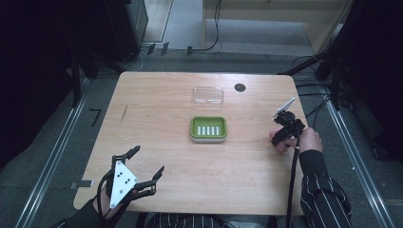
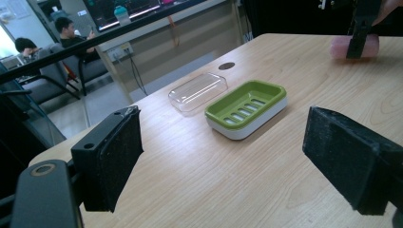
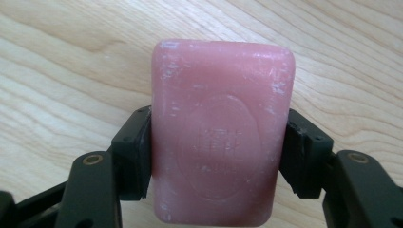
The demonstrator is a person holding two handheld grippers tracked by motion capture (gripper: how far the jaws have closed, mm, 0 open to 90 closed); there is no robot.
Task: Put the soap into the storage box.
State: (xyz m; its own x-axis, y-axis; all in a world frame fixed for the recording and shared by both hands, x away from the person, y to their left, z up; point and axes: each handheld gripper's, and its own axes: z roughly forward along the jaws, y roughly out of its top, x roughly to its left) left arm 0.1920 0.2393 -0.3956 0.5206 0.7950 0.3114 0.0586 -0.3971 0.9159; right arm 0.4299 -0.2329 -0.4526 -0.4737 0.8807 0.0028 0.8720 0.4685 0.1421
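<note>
Two black jaws of the right gripper (image 3: 216, 156) press flat against the long sides of a pink soap bar (image 3: 221, 130), so it is closed on the bar and nothing else; in the high view this gripper (image 1: 284, 135) sits at the right side of the table (image 1: 157, 95), with the person's hand (image 1: 306, 140) wrapped round it, and whether the bar rests on the wood or is just clear of it I cannot tell; the left gripper (image 2: 223, 156) has its jaws spread wide with bare table between them, holding nothing, and it shows at the near left corner (image 1: 135, 173).

Further out, a green soap dish (image 1: 208, 128) with a slotted floor lies mid-table, well apart from both grippers; a clear lid (image 1: 208, 95) lies just beyond it on the far side, apart from the dish; a small dark hole (image 1: 240, 87) marks the wood to the right of the lid.

I judge the soap stiff, fairly light and smooth enough to slip if squeezed at its rounded corners; the scuffed surface suggests it marks easily; a hold across the middle of the long sides, as now, seems soundest, with moderate pressure.
</note>
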